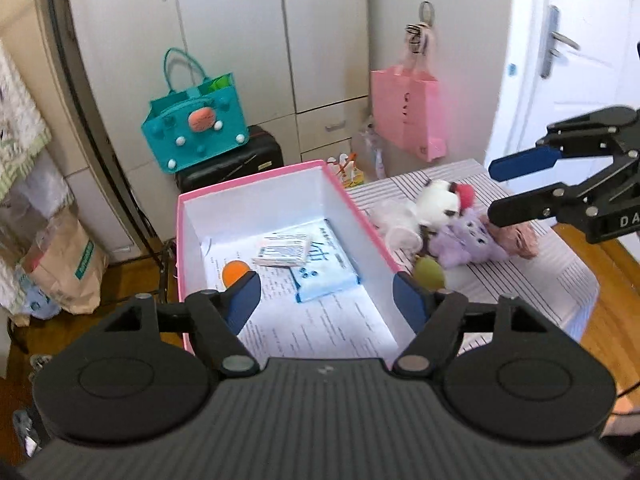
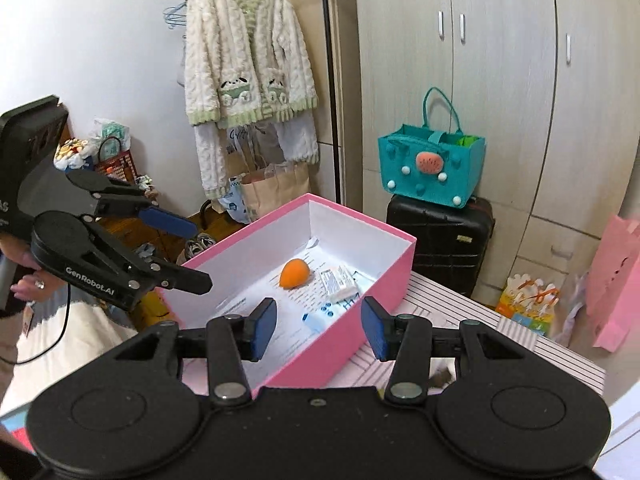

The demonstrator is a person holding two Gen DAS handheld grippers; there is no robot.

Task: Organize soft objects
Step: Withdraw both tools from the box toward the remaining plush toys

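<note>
Standing on a striped worktop (image 1: 532, 276), the pink box (image 1: 360, 216) with white inside walls, paper lining the bottom. Inside: an orange soft ball (image 2: 295, 274) towards the far end, a small white packet (image 2: 339, 282) lying on a pale blue tissue pack (image 1: 324, 272). Just beside the box on the stripes, a heap of soft toys: a white plush with a red tuft (image 1: 442, 200), a lilac plush (image 1: 466, 242), a pinkish one (image 1: 520, 238), a green ball (image 1: 430, 272) close to the box wall.

Left claw (image 1: 326, 300) above the near end of the box, jaws spread wide, nothing between the blue pads. Right claw (image 2: 319, 328) also released, pads apart and empty, over the box's near corner.

Around the room: pale wardrobe doors (image 2: 500, 80), a teal felt bag (image 2: 432, 164) sitting on a black suitcase (image 2: 440, 240), a pink paper bag (image 1: 404, 114) hanging by the white door (image 1: 568, 52), a fluffy cream cardigan (image 2: 246, 52) on a hanger against the wall, wooden floor (image 1: 600, 256) below, brown paper bag (image 1: 66, 268) at the left.
</note>
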